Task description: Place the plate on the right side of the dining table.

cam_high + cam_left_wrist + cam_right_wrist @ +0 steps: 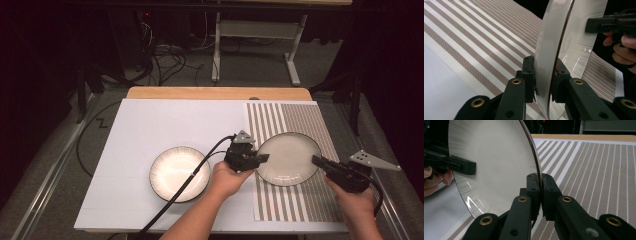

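Note:
A white plate with a dark rim (290,158) is over the striped placemat (295,115), held between both grippers. My left gripper (262,158) is shut on its left rim, and my right gripper (316,160) is shut on its right rim. In the left gripper view the plate (549,50) stands edge-on between the jaws, with the other gripper (614,23) on its far side. In the right gripper view the plate (494,162) fills the left half, its rim pinched in the jaws. A second white plate (172,172) lies flat on the white board (165,120).
The striped placemat (599,170) covers the right part of the table. A black cable (185,182) from the left gripper crosses the second plate. Past the table's wooden far edge (215,93) are a floor with cables and a metal stand (255,30).

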`<state>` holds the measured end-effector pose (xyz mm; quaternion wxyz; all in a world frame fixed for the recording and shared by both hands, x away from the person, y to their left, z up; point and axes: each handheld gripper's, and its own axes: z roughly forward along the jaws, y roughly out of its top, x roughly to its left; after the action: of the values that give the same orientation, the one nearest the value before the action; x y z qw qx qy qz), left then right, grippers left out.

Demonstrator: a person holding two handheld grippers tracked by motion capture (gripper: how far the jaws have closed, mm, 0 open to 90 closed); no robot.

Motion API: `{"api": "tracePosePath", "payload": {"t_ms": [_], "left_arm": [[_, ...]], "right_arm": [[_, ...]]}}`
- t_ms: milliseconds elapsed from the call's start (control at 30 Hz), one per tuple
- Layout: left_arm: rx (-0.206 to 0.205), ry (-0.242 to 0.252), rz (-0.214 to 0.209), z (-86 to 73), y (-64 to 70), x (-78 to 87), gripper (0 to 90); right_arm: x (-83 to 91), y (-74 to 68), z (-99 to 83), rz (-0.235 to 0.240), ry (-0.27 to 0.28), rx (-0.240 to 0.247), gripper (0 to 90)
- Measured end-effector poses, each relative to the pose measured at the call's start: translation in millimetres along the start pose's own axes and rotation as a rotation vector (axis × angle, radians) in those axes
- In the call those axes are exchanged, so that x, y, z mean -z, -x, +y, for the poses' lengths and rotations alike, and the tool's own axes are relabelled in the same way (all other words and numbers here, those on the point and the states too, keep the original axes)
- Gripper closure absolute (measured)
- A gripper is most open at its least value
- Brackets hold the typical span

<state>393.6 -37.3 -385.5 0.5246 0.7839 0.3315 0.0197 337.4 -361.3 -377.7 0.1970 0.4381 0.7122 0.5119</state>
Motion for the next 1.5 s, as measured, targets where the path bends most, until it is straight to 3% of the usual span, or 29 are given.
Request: {"api": "tracePosePath", "payload": {"t_ms": [533, 867, 1500], "left_arm": [[0.032, -0.005, -0.026, 14.3, 4.7, -29.4, 76.4], [0.037, -0.021, 0.000, 21.5, -2.3, -36.2, 74.6], [0.056, -0.043, 0.022, 10.3, -8.1, -54.3, 71.3]], "right_arm": [[12.0, 23.8, -4.2, -0.048, 0.031, -0.046, 87.8], [6.3, 26.8, -4.8, -0.070, 0.040, -0.051, 87.9], [2.4, 27.1, -9.8, -0.125, 0.019, -0.032, 88.1]]}}
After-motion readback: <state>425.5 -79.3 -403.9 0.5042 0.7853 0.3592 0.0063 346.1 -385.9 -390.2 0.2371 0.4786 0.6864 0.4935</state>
